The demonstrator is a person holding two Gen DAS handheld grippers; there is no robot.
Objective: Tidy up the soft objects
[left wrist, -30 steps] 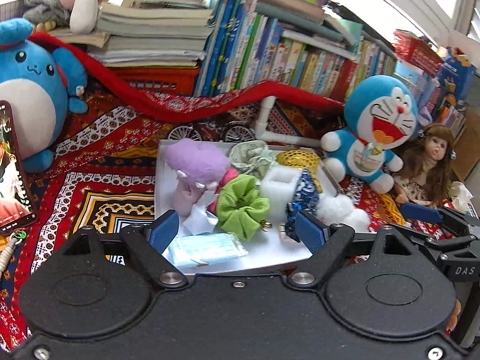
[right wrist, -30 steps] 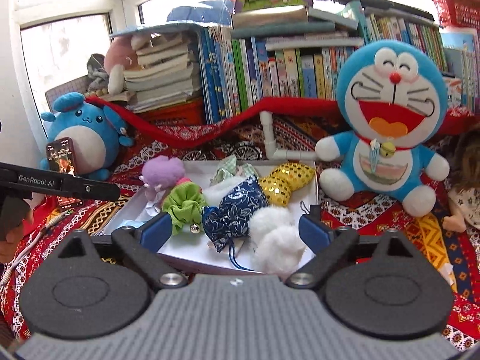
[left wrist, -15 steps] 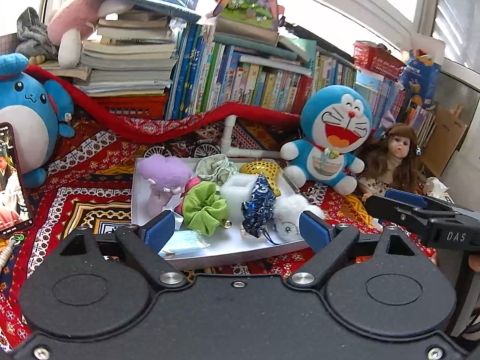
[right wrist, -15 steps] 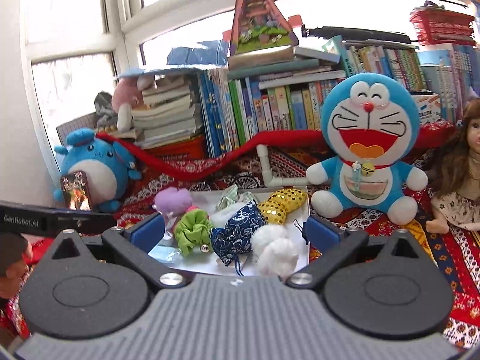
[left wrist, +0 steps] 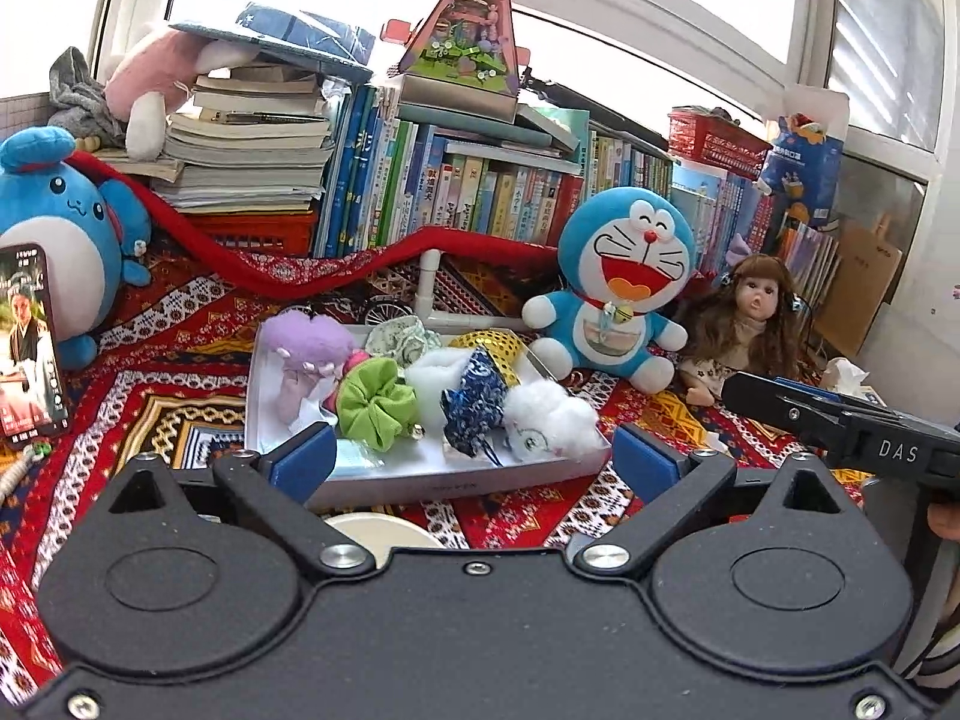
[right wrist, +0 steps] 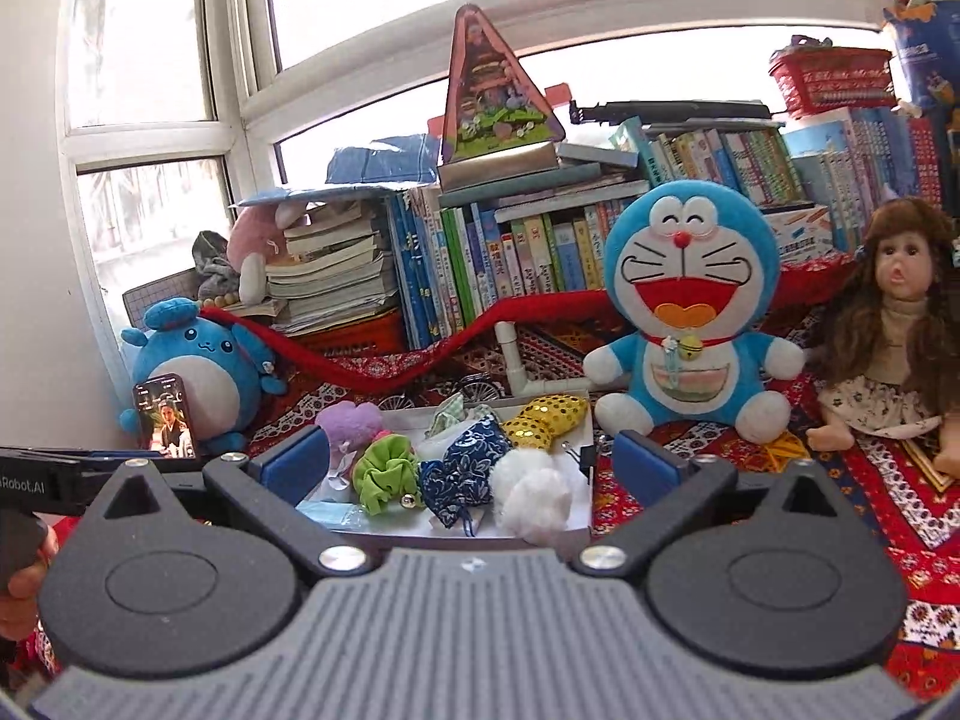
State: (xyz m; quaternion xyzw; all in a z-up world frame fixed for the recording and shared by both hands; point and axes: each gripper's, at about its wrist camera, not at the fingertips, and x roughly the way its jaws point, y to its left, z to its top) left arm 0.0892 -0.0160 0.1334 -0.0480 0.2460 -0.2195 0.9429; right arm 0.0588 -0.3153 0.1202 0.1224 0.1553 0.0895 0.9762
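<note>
Off to my right I'm reading "DAS" on my right gripper (left wrist: pixel 840 414); to my left, "Robot.AI" is showing on my left gripper (right wrist: pixel 36 483). Book spines are staying illegible.

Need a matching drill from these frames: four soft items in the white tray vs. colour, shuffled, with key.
Items:
1. ruffled fabric scrunchie
2. patterned drawstring pouch
3. sequinned cushion
4. fluffy cotton ball

Colours:
A. white
B. gold
C. lime green
D. navy blue with white print

Pairs: 1-C, 2-D, 3-B, 4-A. All lie in the white tray.
</note>
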